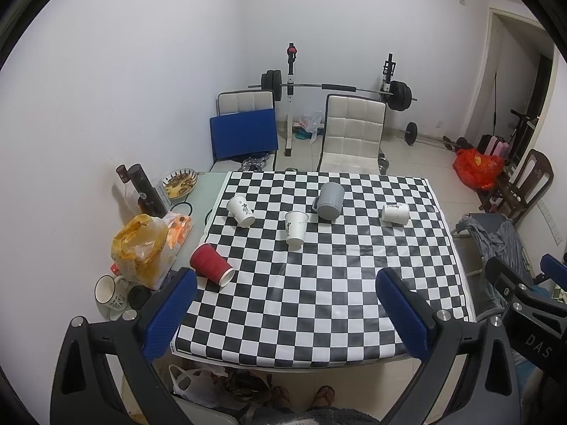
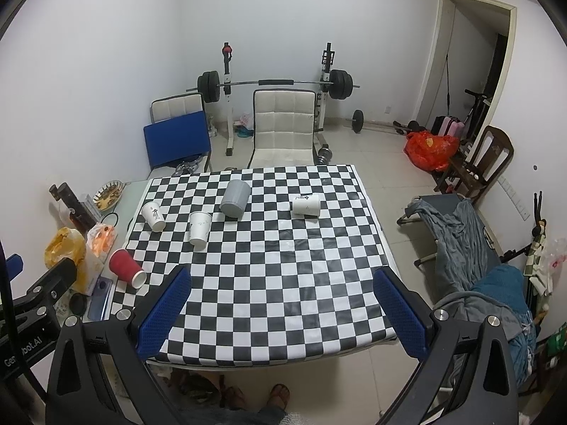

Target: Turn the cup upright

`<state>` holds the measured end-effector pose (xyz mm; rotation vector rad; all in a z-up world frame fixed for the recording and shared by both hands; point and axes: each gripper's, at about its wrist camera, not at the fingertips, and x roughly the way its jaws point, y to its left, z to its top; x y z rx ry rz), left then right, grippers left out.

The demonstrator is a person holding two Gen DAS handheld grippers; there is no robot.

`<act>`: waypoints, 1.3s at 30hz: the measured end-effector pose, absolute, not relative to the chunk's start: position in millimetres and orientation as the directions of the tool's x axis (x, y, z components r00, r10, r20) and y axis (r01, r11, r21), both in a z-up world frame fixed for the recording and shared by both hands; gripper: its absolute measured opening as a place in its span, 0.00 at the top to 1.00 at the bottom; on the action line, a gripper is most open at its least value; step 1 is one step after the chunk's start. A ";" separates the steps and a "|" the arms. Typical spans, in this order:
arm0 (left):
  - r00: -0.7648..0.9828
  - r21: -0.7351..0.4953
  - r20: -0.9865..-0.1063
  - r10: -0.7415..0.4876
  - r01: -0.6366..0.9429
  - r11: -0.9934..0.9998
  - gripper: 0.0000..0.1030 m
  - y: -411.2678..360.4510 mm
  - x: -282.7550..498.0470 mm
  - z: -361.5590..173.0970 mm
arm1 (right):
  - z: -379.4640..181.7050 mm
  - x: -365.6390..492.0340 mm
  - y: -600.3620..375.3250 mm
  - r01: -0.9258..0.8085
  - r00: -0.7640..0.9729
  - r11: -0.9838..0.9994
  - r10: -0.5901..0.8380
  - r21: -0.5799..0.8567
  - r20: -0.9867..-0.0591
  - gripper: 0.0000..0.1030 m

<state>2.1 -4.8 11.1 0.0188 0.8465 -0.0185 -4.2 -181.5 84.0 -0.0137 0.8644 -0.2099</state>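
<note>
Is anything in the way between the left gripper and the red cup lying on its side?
No. The left gripper is open, and only bare checkered cloth lies between it and the red cup. The white cups sit farther back.

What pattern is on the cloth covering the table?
The tablecloth is a black-and-white checkerboard, clearest in the right wrist view.

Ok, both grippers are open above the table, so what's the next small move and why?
Probably bring the left gripper down toward the red cup. It lies on its side at the near left edge of the checkered table, closest to that gripper, and both grippers are open and empty.
</note>
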 end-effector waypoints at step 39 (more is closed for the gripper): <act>0.669 0.012 -0.744 -0.008 0.025 1.000 0.00 -9.7 3.5 20.8 | 85.1 -1.4 -180.8 0.178 0.633 0.979 -0.190 -0.098 -0.751 0.00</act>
